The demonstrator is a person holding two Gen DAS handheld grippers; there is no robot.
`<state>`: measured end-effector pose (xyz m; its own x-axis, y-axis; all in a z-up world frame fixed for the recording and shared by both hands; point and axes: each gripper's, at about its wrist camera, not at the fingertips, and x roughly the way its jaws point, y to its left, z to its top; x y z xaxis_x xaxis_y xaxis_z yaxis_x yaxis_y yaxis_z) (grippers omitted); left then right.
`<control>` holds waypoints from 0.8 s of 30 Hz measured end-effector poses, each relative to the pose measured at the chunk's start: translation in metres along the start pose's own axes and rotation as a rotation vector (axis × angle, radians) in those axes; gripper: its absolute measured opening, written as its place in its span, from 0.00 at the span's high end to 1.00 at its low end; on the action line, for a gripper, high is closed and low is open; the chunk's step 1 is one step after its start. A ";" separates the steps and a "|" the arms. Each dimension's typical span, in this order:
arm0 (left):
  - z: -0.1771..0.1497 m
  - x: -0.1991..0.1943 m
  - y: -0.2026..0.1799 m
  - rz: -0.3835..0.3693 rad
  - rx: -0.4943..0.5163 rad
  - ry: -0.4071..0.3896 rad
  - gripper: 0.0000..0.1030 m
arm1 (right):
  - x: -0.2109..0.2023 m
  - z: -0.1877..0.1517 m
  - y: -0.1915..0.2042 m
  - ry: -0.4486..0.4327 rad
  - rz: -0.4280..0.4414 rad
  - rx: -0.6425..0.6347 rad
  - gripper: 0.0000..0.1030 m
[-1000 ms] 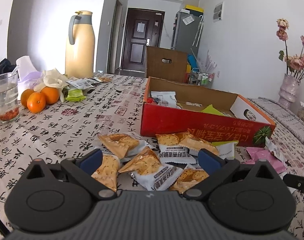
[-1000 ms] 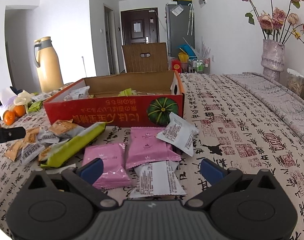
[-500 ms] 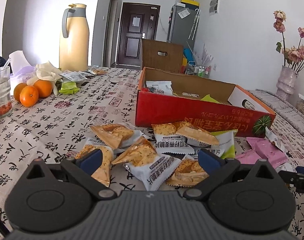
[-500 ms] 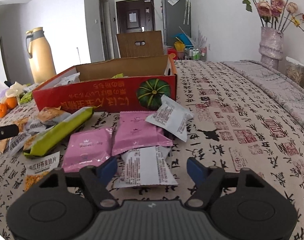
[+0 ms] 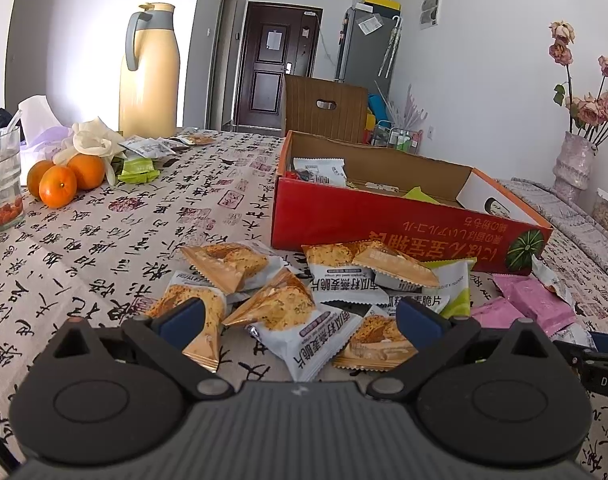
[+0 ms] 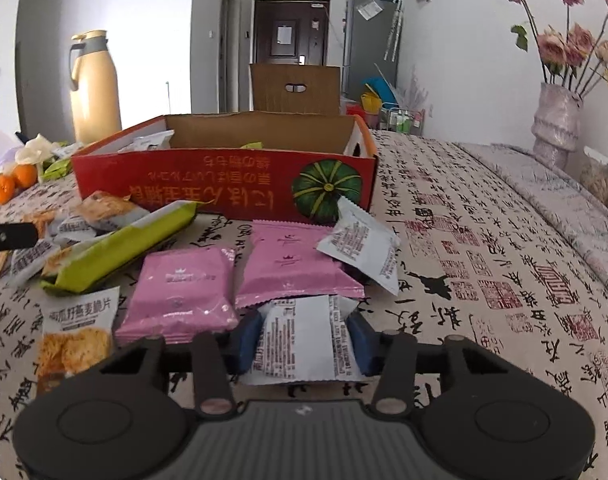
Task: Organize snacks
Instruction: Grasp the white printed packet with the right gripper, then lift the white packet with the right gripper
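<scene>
The right gripper (image 6: 304,338) has its jaws drawn in narrow; they have just been closing, and the blue pads now press both sides of a white packet (image 6: 304,340) lying on the counter (image 6: 484,240). The packet's near end is cut off behind the gripper body, and its far end is tucked under a pink packet (image 6: 291,268). A second pink packet (image 6: 181,292) lies just beside it on the left, and another white packet (image 6: 360,244) leans on the first pink one's right corner. The print on all of these is too small to read.

The left gripper (image 5: 299,316) stands with its jaws wide, nothing pressed between them, over a heap of orange cracker packets (image 5: 263,300). Several of these overlap, so the lower ones show only as edges. A long green packet (image 6: 119,244) lies between the heap and the pink ones, its left end buried among the crackers.

Beyond the snacks sits the red box (image 6: 223,184), open at the top. Its near wall hides most of what is inside; only the tips of a white wrapper (image 5: 320,172) and something green (image 5: 422,196) show over the rim.

Far left on the counter are oranges (image 5: 63,178), a glass (image 5: 1,180) cut off by the picture's edge, and a cream jug (image 5: 149,72). A vase of flowers (image 6: 556,120) stands at the right
</scene>
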<state>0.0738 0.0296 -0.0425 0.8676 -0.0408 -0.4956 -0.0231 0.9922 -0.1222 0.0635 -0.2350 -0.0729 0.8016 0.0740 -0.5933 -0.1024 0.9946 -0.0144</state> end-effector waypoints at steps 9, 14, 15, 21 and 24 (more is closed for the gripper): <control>0.000 0.001 0.001 0.004 -0.005 0.008 0.00 | -0.030 0.005 -0.008 -0.095 0.016 0.030 0.69; 0.000 0.000 0.001 0.013 -0.006 0.008 0.00 | -0.032 0.006 -0.011 -0.080 0.043 0.045 0.93; 0.000 0.000 0.001 0.015 -0.006 0.008 0.00 | -0.031 0.005 -0.011 -0.065 0.045 0.052 0.90; -0.001 0.000 0.000 0.020 -0.003 0.007 0.00 | -0.025 -0.001 -0.006 -0.013 0.062 0.081 0.48; -0.001 -0.001 0.000 0.020 -0.006 0.007 0.00 | -0.017 -0.006 -0.002 0.032 0.048 0.077 0.46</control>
<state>0.0727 0.0294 -0.0432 0.8635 -0.0214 -0.5038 -0.0437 0.9922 -0.1170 0.0462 -0.2384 -0.0676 0.7776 0.1208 -0.6170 -0.0940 0.9927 0.0758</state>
